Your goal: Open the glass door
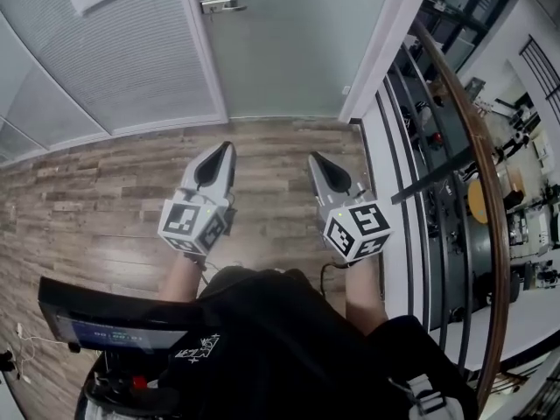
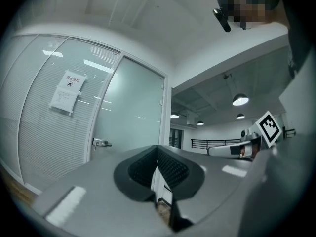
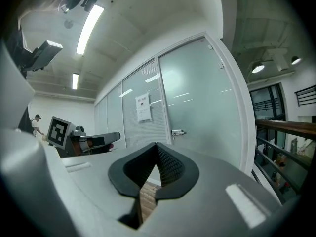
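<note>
The person's black top fills the near edge of the head view, with a small screen at its left. Above the wooden floor, the left tongs are closed with nothing between them and point toward the glass door. The door is shut and well apart from both tongs. Its handle sits at its left edge, beside the wall of blinds. The right tongs are likewise closed and empty, and a railing runs near them on the right.

The likely trouble is that closed tongs cannot take the handle, so reaching in without opening first would only knock it or the glass. A shallow hold on the smooth lever could slip as it turns. Which way the door swings cannot be told, so a pull may bring it into the person. A wide right elbow may strike the railing.
</note>
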Action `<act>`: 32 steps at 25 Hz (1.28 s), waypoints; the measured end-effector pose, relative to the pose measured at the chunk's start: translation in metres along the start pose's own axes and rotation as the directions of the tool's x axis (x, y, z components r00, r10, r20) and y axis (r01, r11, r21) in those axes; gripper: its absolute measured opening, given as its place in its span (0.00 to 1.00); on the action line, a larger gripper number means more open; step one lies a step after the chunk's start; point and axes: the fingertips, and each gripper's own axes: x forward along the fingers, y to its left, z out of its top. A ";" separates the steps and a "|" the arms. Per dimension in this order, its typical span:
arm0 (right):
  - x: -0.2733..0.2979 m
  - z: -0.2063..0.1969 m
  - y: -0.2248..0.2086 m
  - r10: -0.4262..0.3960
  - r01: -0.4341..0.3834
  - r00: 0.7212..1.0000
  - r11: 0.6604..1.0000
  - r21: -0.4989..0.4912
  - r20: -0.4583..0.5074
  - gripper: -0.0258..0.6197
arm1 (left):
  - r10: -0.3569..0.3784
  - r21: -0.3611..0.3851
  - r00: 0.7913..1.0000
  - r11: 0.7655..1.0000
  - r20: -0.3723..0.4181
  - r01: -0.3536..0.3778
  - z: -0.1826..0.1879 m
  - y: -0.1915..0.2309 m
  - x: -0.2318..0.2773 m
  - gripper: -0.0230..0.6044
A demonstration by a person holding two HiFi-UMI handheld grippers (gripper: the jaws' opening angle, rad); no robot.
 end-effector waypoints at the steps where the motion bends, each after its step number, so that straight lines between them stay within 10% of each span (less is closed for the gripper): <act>1: -0.002 -0.001 -0.001 0.003 -0.003 1.000 1.000 0.003 -0.002 0.04 | 0.002 0.001 1.000 1.000 -0.003 -0.002 -0.001 -0.003 0.000 0.04; 32: 0.069 -0.008 -0.017 0.069 -0.069 0.996 0.998 0.010 -0.057 0.04 | 0.055 -0.033 0.998 0.998 -0.023 -0.055 -0.015 0.052 0.034 0.04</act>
